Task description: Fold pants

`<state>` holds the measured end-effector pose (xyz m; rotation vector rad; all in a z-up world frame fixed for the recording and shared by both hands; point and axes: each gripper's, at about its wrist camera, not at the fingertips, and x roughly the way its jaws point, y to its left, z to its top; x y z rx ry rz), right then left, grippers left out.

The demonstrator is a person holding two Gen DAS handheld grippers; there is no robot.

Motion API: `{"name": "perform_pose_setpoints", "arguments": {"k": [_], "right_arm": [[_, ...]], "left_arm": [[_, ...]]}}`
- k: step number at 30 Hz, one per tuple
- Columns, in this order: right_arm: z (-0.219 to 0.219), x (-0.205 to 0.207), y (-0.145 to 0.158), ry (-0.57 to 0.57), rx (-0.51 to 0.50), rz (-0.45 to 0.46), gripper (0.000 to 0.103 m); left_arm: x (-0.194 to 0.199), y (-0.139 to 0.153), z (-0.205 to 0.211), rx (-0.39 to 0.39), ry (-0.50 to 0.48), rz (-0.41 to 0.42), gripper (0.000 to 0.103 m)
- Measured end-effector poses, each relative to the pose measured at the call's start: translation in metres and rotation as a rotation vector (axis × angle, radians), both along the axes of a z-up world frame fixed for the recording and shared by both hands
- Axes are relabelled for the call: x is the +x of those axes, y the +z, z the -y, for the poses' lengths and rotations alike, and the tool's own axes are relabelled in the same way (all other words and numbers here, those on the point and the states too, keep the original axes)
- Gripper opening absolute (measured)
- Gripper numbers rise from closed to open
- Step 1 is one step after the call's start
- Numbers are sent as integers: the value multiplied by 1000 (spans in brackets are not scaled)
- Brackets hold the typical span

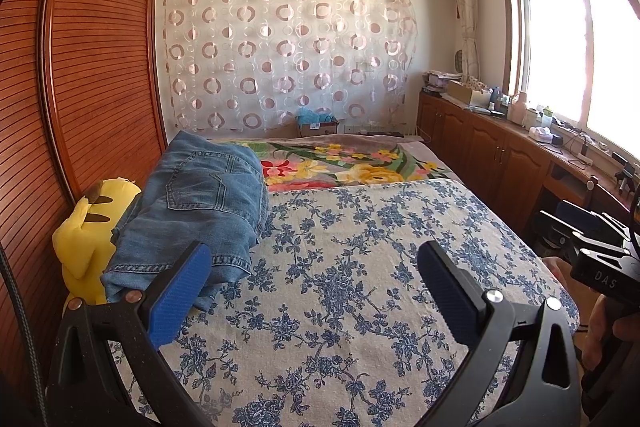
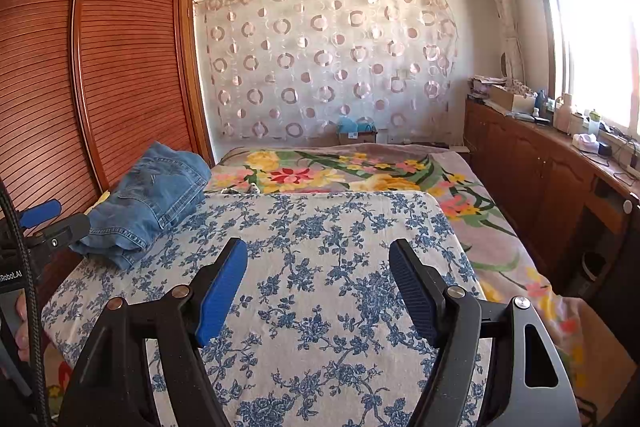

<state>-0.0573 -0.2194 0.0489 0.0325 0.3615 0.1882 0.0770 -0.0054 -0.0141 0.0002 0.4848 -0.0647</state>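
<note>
Hovering with jaws spread wide and empty, the left gripper and the right gripper hang over the blue-flowered cloth. The jeans lie in a folded bundle at the bed's left edge, against a yellow plush toy. Judging by that, folding looks finished or not yet restarted; any next move calls for reaching left to the denim.

Folded jeans (beside yellow plush)
</note>
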Motion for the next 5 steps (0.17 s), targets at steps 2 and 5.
{"name": "perform_pose_setpoints", "arguments": {"k": [2, 5], "right_arm": [[0, -1, -1, 0, 0, 0, 75], [0, 0, 0, 0, 0, 1, 75]], "left_arm": [[0, 0, 0, 2, 0, 1, 103], [0, 1, 1, 3, 0, 1, 103]]}}
